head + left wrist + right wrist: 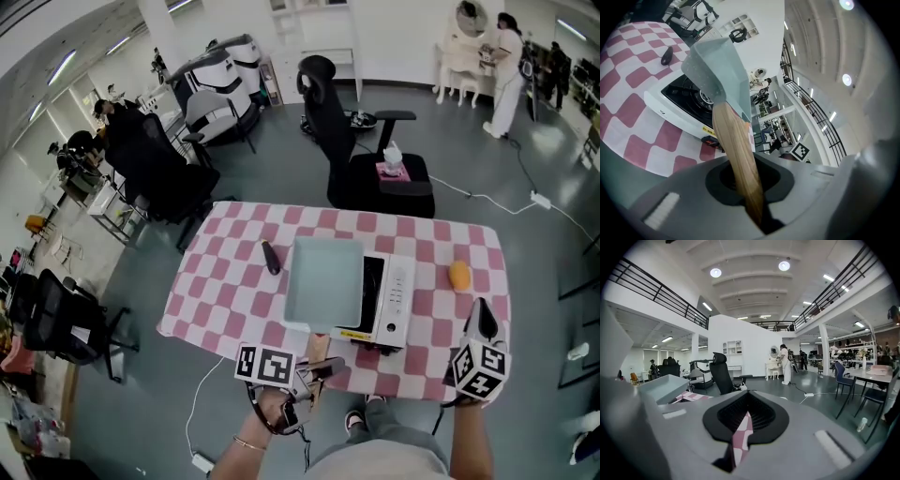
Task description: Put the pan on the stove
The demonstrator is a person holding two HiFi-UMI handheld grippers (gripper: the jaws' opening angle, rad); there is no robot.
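Wooden handle of the pale square pan is clenched between the jaws of the left gripper. This gripper holds the pan raised over the left part of the white stove, on the checked tablecloth. To the right, the right gripper is closed and holds nothing, near an orange fruit.

Counter: rectangular, covered in a pink-and-white checked cloth.
- Dark oblong item, lying toward the counter's far-left corner.
- Orange rounded item, near the counter's right edge.

Floor:
- Black high-backed office chair, just beyond the counter's far edge, with a pink-and-white tissue box on its seat.
- Further black office chairs, off the counter's far-left corner.
- White cable running to a white power strip.
- Person in white clothing, standing beside a white dressing table, well apart from the counter.
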